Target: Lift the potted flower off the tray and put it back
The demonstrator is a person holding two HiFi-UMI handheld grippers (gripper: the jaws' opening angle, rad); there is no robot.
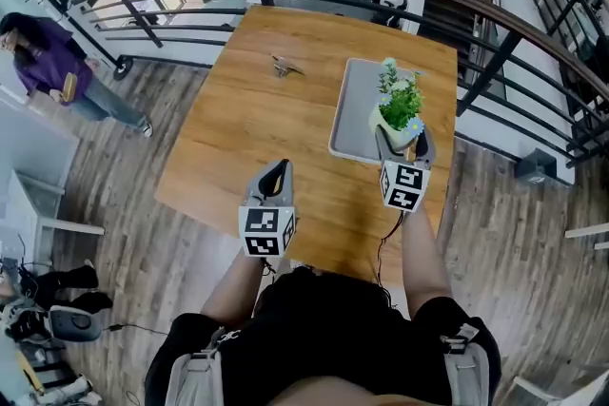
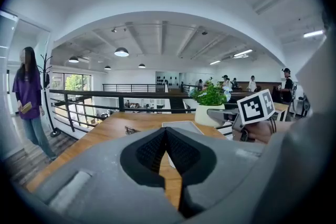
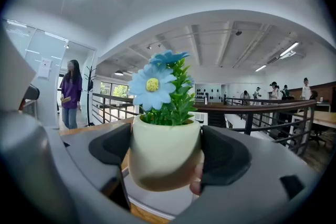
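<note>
Head view gives the layout: wooden table [image 1: 266, 119], grey tray [image 1: 354, 114] on its right side, potted flower [image 1: 398, 109] over the tray's near right corner. Only the right gripper view shows the grip up close. The right gripper [image 3: 165, 157] is clamped on both sides of the cream pot, with the tray visible under its base. The left gripper [image 2: 166, 131] has its jaws pressed together on nothing, and it's held over the table's near edge, well left of the tray. Both forearms reach forward.
</note>
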